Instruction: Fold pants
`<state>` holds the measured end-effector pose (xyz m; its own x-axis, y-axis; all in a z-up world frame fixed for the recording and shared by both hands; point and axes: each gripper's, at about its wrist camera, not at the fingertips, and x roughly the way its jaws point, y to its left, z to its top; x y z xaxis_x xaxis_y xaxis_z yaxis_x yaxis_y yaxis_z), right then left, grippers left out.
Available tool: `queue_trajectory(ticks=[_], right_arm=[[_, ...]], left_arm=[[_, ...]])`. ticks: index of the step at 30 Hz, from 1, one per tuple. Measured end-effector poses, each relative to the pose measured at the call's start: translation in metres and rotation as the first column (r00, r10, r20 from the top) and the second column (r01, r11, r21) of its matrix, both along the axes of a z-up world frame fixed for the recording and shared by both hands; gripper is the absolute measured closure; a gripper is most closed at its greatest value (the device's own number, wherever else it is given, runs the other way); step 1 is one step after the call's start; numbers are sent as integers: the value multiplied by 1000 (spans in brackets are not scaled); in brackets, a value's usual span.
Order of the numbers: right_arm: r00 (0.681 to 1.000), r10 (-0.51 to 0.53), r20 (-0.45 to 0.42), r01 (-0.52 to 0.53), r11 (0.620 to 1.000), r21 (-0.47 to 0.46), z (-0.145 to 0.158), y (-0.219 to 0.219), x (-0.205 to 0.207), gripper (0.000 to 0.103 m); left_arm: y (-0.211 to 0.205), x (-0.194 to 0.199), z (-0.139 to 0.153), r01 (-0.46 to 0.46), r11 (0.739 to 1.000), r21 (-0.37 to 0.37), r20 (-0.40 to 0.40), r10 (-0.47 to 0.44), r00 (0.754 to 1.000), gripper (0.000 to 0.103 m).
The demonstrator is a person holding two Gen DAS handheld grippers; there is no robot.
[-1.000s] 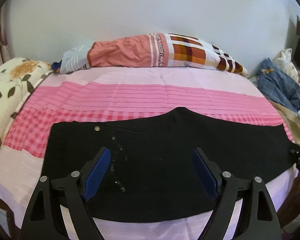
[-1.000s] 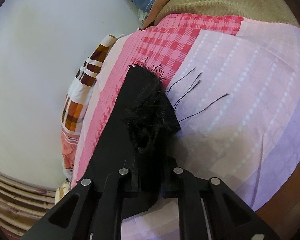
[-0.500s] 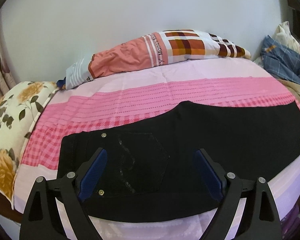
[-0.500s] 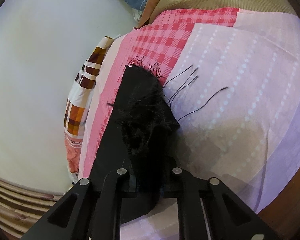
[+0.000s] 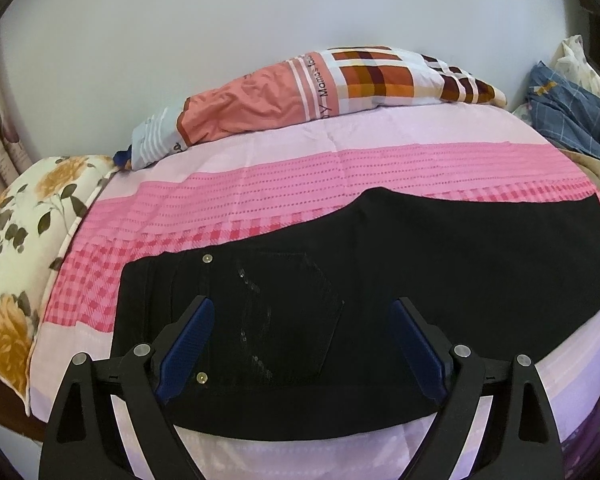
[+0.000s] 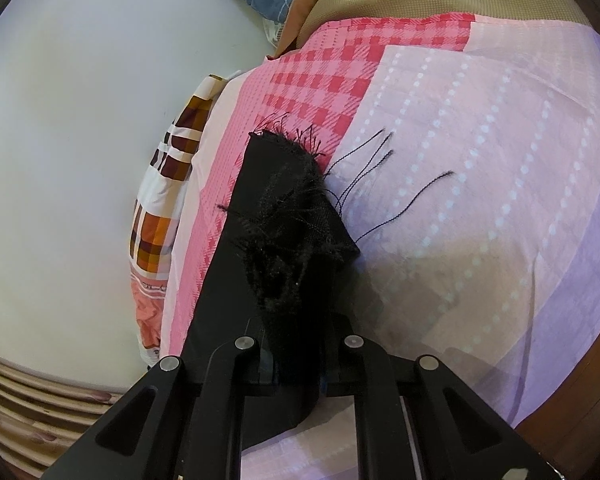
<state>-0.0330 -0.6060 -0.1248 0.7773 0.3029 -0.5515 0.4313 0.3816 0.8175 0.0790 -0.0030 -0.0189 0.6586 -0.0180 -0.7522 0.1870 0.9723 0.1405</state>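
Black pants (image 5: 420, 264) lie flat across a pink bedsheet (image 5: 300, 168), folded lengthwise, waist at the left with a back pocket and rivets showing. My left gripper (image 5: 300, 332) is open, its blue pads (image 5: 188, 336) spread above the pocket area, holding nothing. In the right wrist view my right gripper (image 6: 296, 364) is shut on the frayed hem end (image 6: 288, 216) of the pant legs, loose black threads trailing onto the sheet (image 6: 480, 160).
A patterned pillow (image 5: 324, 88) lies at the far side by the white wall. A floral pillow (image 5: 24, 240) sits at the left. A pile of blue clothes (image 5: 572, 108) lies at the right. The bed's near edge runs below the pants.
My left gripper has pulled back and shifted a little, so the pants waist and pocket sit more centred. The right gripper keeps its hold on the hem, almost still.
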Motion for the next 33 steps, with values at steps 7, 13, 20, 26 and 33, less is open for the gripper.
queue_trajectory(ticks=[7, 13, 20, 26, 33], right_arm=[[1000, -16, 23, 15, 999, 48, -7, -3, -5, 92], [998, -42, 51, 36, 993, 109, -17, -7, -13, 95], [998, -38, 54, 33, 996, 88, -17, -7, -18, 94], [997, -51, 60, 44, 993, 111, -17, -7, -18, 93], [996, -48, 69, 38, 990, 138, -18, -7, -15, 88]], left_arm=[[9, 3, -5, -10, 999, -50, -31, 9, 999, 13], [36, 9, -7, -69, 980, -189, -67, 57, 996, 13], [72, 13, -8, -173, 959, -226, -109, 151, 982, 13], [91, 10, -4, -206, 934, -291, -103, 183, 978, 13], [80, 9, -11, -180, 950, -257, -108, 156, 982, 13]])
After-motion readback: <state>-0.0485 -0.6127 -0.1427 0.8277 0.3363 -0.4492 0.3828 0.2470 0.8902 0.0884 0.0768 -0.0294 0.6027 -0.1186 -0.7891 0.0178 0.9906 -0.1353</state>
